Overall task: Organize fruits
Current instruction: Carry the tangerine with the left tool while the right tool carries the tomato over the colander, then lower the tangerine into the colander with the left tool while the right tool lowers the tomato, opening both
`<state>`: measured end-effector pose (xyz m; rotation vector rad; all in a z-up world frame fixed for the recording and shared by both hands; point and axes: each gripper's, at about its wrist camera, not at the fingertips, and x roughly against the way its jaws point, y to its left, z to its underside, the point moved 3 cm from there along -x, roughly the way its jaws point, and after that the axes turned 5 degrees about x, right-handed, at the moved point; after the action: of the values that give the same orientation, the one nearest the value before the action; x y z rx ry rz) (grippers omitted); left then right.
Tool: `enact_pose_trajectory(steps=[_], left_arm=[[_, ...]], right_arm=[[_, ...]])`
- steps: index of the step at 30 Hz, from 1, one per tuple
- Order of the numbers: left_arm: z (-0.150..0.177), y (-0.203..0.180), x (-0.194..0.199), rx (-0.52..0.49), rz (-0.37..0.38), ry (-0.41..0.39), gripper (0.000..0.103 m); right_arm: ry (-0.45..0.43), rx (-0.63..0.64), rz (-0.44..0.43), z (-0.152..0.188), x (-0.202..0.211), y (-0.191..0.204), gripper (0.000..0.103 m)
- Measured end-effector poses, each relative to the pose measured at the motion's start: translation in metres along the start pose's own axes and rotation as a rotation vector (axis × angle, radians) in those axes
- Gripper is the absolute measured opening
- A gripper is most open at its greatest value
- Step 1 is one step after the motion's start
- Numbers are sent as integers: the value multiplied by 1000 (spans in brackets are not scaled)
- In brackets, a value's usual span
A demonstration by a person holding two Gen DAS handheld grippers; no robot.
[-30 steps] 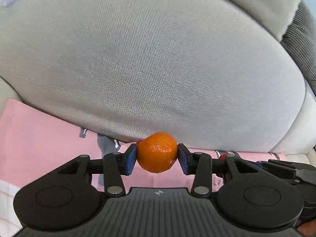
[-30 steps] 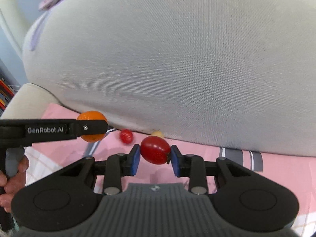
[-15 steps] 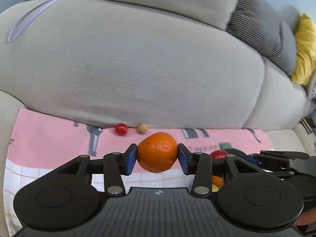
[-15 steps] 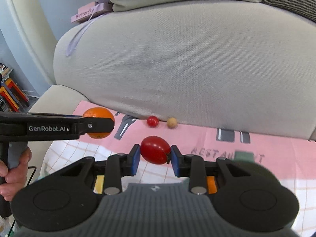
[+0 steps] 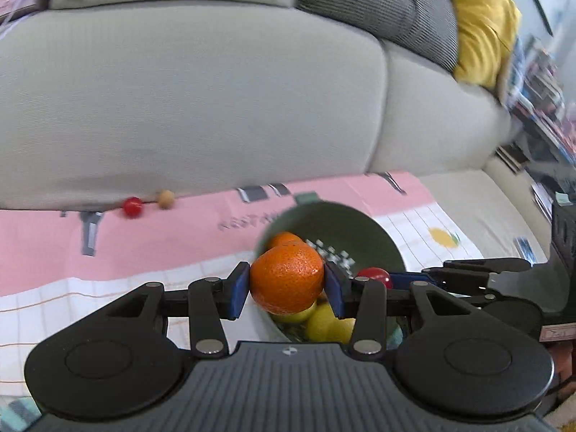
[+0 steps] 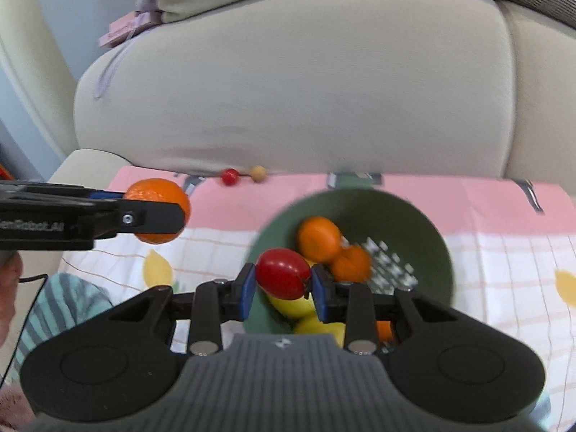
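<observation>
Two fruits ride in your claws: your left gripper pinches a round orange tangerine just left of the green bowl's rim, while your right gripper pinches an oval red tomato already above its near edge.

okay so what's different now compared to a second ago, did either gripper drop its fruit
Neither dropped anything. Both grippers pulled back from the beige sofa cushion toward the green bowl, which has come into view holding oranges and yellow fruit. The left gripper stays shut on the orange mandarin, the right gripper on the red tomato. The small red ball and tan ball remain by the cushion.
</observation>
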<state>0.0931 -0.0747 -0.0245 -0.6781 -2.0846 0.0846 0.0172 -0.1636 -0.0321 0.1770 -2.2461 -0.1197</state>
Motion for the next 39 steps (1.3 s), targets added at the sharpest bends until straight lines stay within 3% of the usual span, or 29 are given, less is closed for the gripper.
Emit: enact_pose_trajectory(steps=[7,16,24,39], left_arm=[[13,-26,-21,-41,34,78,50],[13,-46,-58,-92,37,160,50],[2,-53,-90,-122,17,216,50],[-8,-35,-128,-110,-19,279,50]], right_arm=[[28,-31,38,33,4,-21,30],[20,-56,33,39,0,-42,30],[31,21,32,33,-18,-56,30],[66,308,86,15,-82,-60,30]])
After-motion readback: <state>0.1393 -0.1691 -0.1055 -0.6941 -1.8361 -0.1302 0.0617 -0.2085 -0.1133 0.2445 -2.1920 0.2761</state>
